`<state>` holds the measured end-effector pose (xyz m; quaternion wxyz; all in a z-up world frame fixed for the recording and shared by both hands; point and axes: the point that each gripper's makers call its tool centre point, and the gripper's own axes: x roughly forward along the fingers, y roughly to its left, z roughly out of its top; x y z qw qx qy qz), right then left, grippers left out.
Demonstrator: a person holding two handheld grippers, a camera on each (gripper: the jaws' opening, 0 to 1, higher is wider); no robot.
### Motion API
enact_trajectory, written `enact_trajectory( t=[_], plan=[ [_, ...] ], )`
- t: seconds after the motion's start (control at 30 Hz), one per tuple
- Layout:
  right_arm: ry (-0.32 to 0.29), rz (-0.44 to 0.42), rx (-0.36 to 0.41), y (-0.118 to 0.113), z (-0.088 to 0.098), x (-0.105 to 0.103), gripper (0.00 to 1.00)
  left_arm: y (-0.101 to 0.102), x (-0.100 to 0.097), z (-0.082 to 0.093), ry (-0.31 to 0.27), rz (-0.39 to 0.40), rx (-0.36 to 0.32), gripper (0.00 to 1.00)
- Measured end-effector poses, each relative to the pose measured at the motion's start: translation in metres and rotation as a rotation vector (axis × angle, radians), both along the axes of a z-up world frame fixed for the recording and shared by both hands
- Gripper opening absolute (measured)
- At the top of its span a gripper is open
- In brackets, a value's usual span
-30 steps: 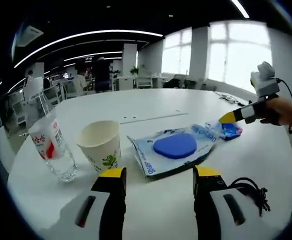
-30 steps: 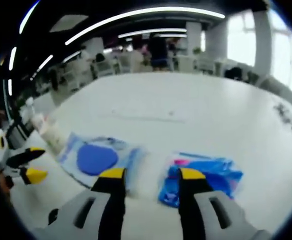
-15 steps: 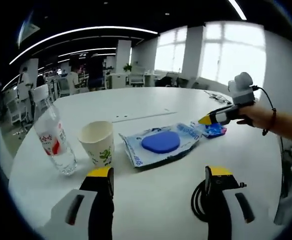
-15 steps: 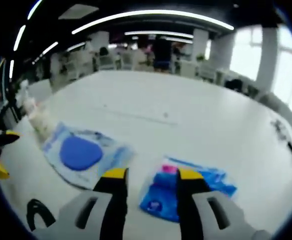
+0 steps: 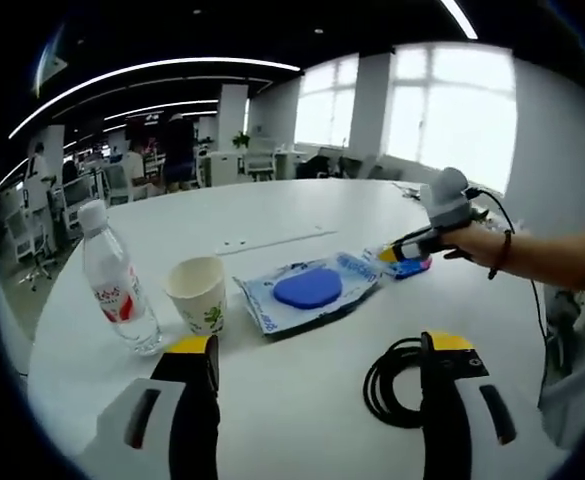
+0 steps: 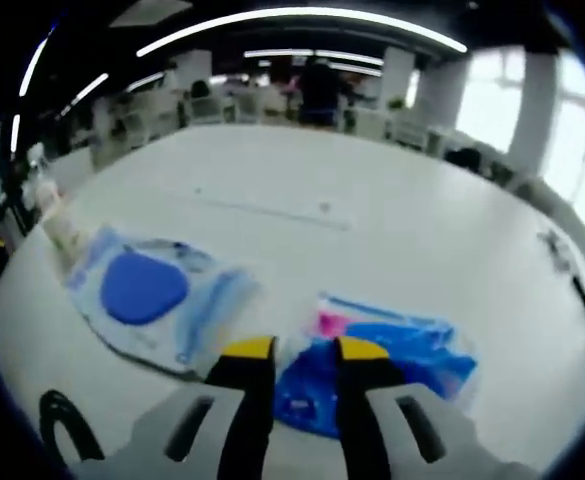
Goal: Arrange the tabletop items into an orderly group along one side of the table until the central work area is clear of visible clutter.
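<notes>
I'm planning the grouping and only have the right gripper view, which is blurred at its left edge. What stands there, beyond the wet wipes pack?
Observer: A paper cup stands upright beside the wet wipes pack, apart from it.
Operator: Anything past the cup?
Observer: A capped water bottle with a red and white label, also upright.
Operator: And the left claw?
Observer: The left claw is open and holds nothing.

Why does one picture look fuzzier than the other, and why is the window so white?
The right gripper view is soft with motion blur, smearing the blue packet by its claw; the left gripper view is sharper, though its windows glare white and the table edge bows from the fisheye lens.
</notes>
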<state>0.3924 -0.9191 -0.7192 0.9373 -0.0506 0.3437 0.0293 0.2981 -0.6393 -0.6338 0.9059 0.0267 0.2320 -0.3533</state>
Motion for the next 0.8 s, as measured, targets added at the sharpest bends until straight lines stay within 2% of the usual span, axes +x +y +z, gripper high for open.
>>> enact_trajectory(
  t=[0.17,0.4,0.47,0.63,0.73,0.8],
  plan=[
    [0.0,0.009,-0.02,0.0,-0.002,0.0,0.12,0.01,0.001,0.004,-0.012,0.024,-0.002,0.79],
    [0.011,0.025,-0.047,-0.001,-0.005,-0.002,0.04,0.015,-0.001,0.005,0.016,0.05,-0.027,0.77],
    [0.002,0.01,-0.029,0.0,-0.002,-0.002,0.01,0.017,0.0,0.01,0.006,0.062,-0.037,0.77],
    [-0.01,0.006,-0.046,-0.001,0.005,-0.001,0.01,0.022,0.002,0.022,-0.022,0.077,-0.058,0.73],
    [-0.015,0.007,-0.029,0.002,0.009,0.0,0.0,0.026,0.005,0.027,-0.032,0.087,-0.058,0.74],
    [-0.007,0.027,-0.061,0.004,0.007,-0.001,0.0,0.028,0.007,0.031,-0.043,0.096,-0.067,0.74]
  ],
)
